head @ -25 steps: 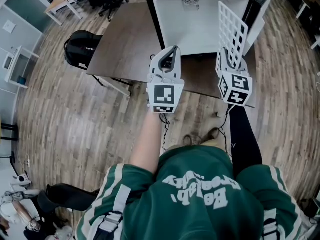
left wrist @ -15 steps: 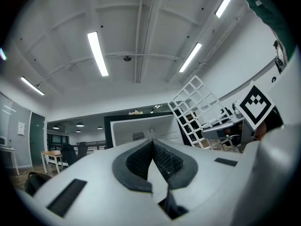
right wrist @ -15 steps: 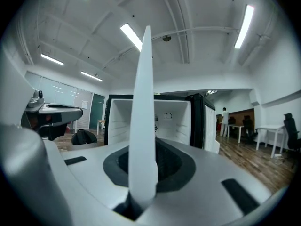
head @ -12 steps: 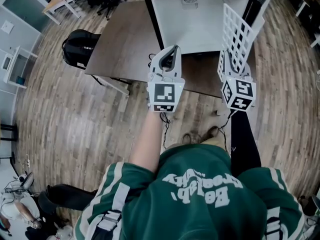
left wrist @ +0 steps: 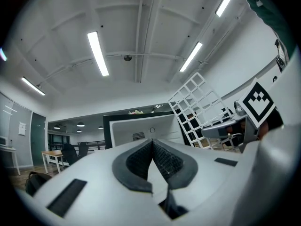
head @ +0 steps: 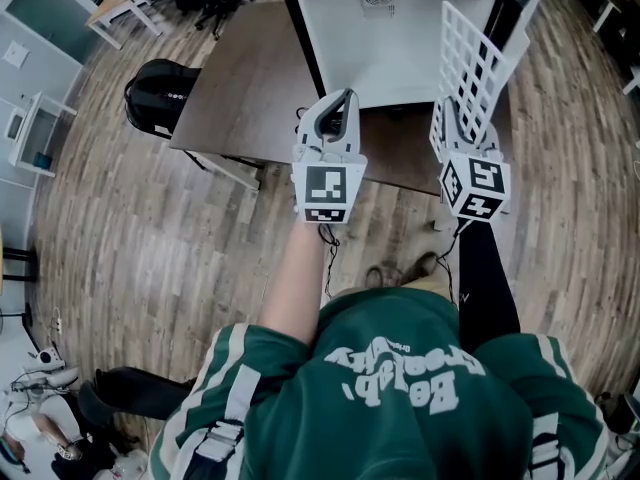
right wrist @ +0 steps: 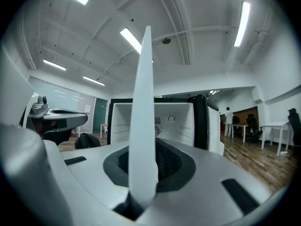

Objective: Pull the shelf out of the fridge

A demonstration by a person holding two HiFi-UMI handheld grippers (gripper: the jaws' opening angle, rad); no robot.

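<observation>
Hardly anything has shifted over the last second: the right gripper sits a touch lower in the head view and the shelf it carries leans much as it did. That shelf is a white grid panel, already clear of the fridge and standing nearly on edge above the right gripper, whose jaws are clamped on its lower rim; in the right gripper view it rises edge-on as a thin white blade straight up from between the pads. The open fridge, white inside, stands on the dark worktop just ahead of both grippers. The left gripper hovers beside the right one with its jaws together and nothing between them, the shelf off to its right. The panel looks light and stiff, mostly open squares, so I would judge it easy to lift but prone to swinging about a single grip on one edge, and its smooth coating may slip between the pads. Holding it by the solid outer frame seems soundest, and a second grip from the free left gripper on the opposite rim would steady it.
</observation>
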